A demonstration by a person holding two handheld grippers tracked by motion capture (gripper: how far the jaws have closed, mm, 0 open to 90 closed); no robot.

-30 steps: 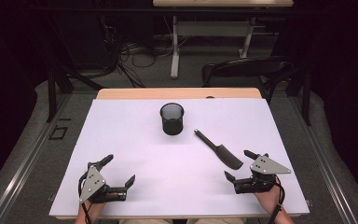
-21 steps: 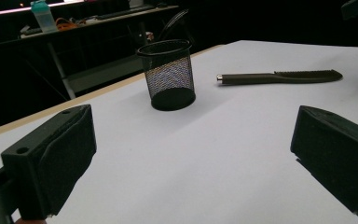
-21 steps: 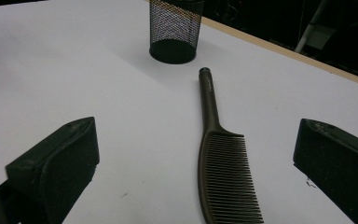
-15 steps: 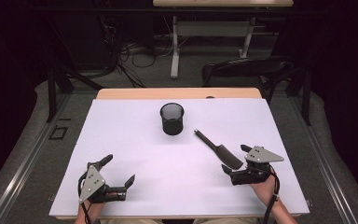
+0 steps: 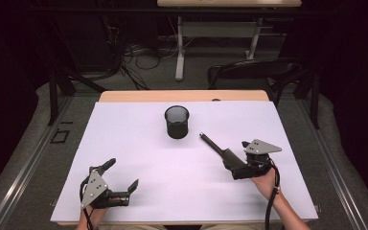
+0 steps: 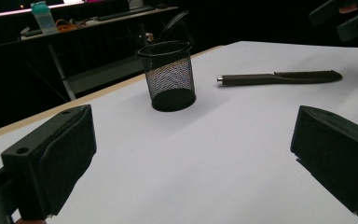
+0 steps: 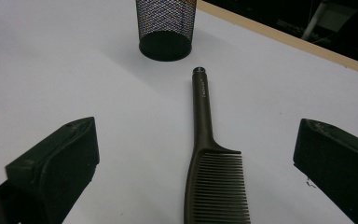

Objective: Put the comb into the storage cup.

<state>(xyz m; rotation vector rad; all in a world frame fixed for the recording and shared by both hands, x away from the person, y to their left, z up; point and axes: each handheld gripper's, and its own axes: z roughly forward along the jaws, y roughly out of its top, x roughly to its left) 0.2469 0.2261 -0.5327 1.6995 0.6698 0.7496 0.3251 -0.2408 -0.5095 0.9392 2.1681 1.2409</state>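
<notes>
A dark comb (image 7: 214, 172) lies flat on the white bench (image 5: 139, 139), its handle pointing toward a black mesh cup (image 5: 177, 121) standing upright near the middle. The right claw (image 5: 239, 163) sits wide, jaws either side of the comb's toothed end without touching. The left claw (image 5: 120, 184) rests wide near the front edge, well apart.

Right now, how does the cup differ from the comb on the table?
The cup stands upright near the middle of the table; the comb lies flat to its right. The cup is round, open mesh; the comb is long, solid and toothed. The cup stands clear of both grippers; the comb lies between the open jaws of the right gripper. Both are dark.
</notes>
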